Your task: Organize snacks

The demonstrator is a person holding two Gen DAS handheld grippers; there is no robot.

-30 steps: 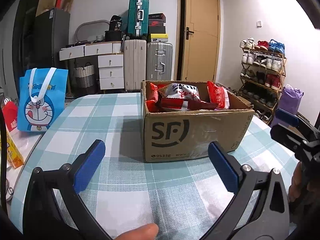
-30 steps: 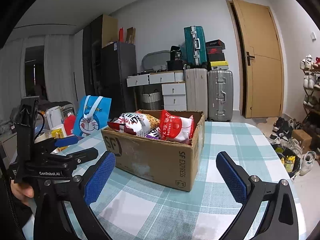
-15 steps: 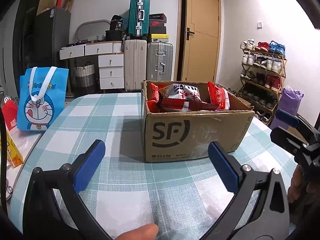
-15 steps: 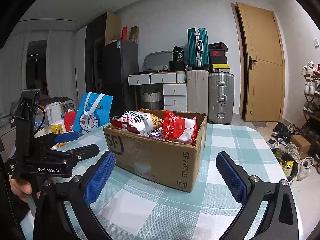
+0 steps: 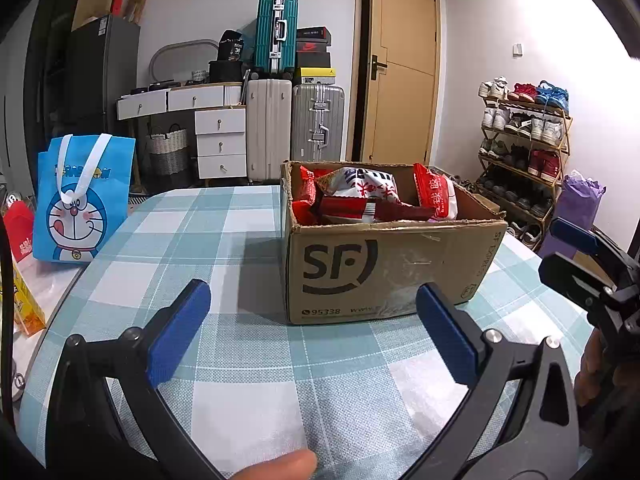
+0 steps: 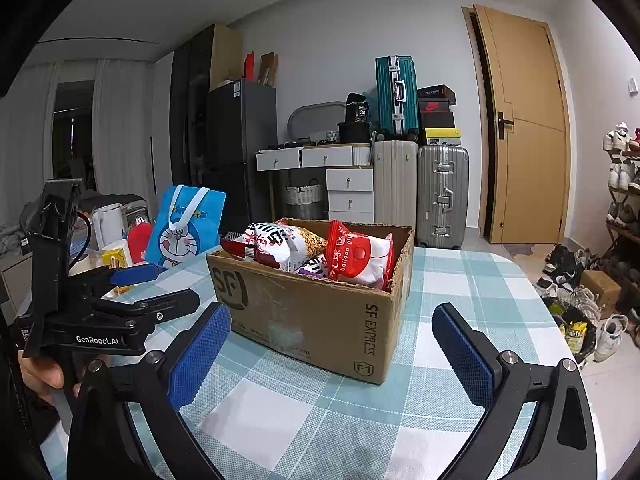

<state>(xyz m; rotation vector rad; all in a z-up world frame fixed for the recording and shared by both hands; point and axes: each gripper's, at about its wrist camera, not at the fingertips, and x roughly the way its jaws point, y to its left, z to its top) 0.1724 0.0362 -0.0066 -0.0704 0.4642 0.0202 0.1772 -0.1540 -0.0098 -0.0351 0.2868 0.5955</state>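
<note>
Snack box [image 5: 384,268] — blue bag [image 5: 82,200] beside.

Two wrist fisheyes, low over the checked table [image 5: 248,364], both facing the far wall.

Left view looks square at the cardboard box [image 5: 380,268] from near its front. Right view sits further right, sees the box [image 6: 320,312] corner-on. Shared: box, blue bag [image 5: 82,200], suitcases [image 6: 442,196], door [image 6: 524,128]. Each catches the other gripper at its edge.

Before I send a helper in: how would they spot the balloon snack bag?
Find the SF box on the checked table. The bag stands upright at its right end, red on top, white below, while its neighbours lie flat.
</note>
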